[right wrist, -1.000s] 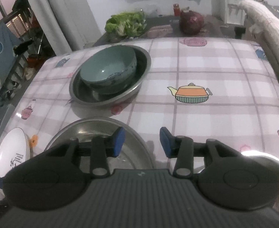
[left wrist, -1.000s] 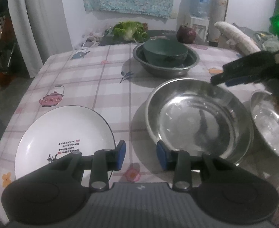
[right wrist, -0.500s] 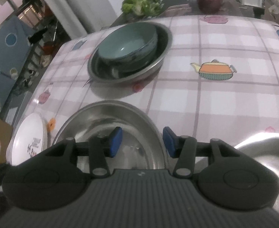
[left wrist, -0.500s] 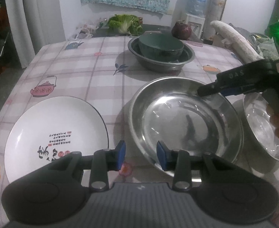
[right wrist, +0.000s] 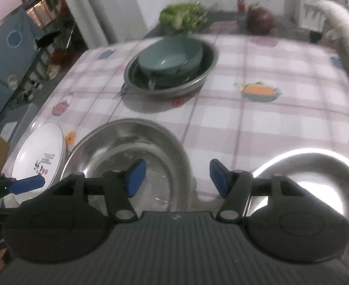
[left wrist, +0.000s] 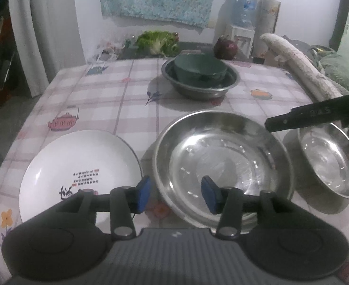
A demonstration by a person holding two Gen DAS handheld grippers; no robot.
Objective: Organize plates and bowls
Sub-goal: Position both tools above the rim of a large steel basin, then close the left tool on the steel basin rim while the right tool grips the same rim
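A white plate [left wrist: 79, 166] with printed text lies at the near left of the checked tablecloth. Beside it sits a large steel basin [left wrist: 222, 161], and a small steel bowl [left wrist: 326, 159] stands to its right. At the back, a green bowl [left wrist: 200, 71] rests inside another steel basin [left wrist: 198, 90]. My left gripper [left wrist: 175, 194] hovers over the large basin's near left rim; its jaws are opening and grip nothing. My right gripper [right wrist: 177, 177] hangs between the large basin [right wrist: 126, 147] and the small bowl [right wrist: 312, 180]; its jaws are also opening and hold nothing.
Lettuce [left wrist: 157, 42] and a dark red cabbage [left wrist: 225, 49] lie past the table's far edge. A white padded chair back [left wrist: 300, 68] runs along the right side. A shelf with clutter [right wrist: 43, 54] stands off the left edge. The plate [right wrist: 39, 156] lies close to that edge.
Both grippers' jaws have spread wider. The right gripper has pulled back and up, so more of the large basin, the small bowl and the white plate show in its view.
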